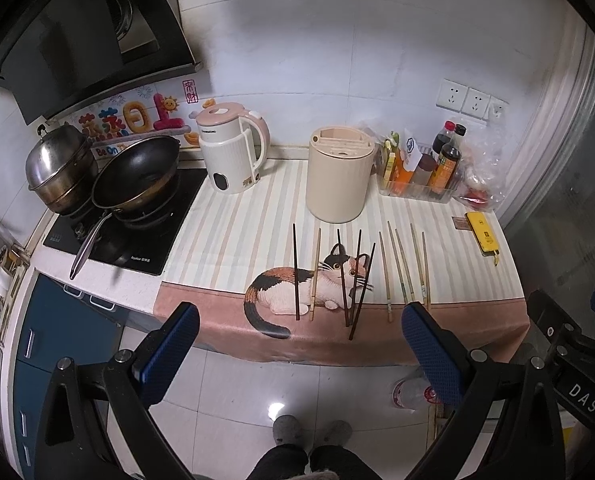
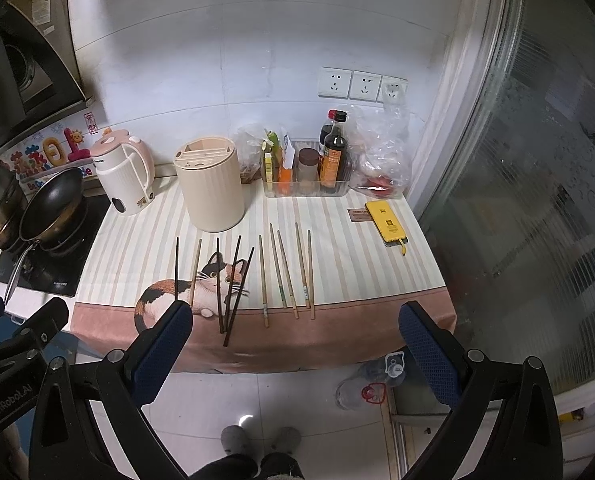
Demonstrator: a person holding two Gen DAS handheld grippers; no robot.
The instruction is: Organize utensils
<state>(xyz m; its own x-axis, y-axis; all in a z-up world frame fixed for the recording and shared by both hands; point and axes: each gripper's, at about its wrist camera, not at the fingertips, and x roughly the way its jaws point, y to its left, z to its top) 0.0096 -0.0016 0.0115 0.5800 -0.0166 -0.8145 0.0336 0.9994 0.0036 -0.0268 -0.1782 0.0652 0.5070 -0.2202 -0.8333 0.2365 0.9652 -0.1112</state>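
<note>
Several chopsticks lie side by side on the cat-print cloth. The dark chopsticks (image 1: pixel 359 280) (image 2: pixel 233 286) are at the left and the light bamboo chopsticks (image 1: pixel 403 268) (image 2: pixel 285 270) at the right. One light stick (image 1: pixel 316 274) (image 2: pixel 195 268) rests among the dark ones. Behind them stands a cream cylindrical utensil holder (image 1: pixel 339 174) (image 2: pixel 211 184) with slots in its top. My left gripper (image 1: pixel 299 322) and right gripper (image 2: pixel 295 320) hover in front of the counter's near edge, both open and empty.
A white and pink kettle (image 1: pixel 233 148) and a stove with a wok (image 1: pixel 137 172) and a steel pot (image 1: pixel 59 160) stand at the left. A clear tray of sauce bottles (image 2: pixel 309 168), a plastic bag and a yellow phone (image 2: pixel 387 222) sit at the right. A glass door (image 2: pixel 537 160) borders the counter's right side.
</note>
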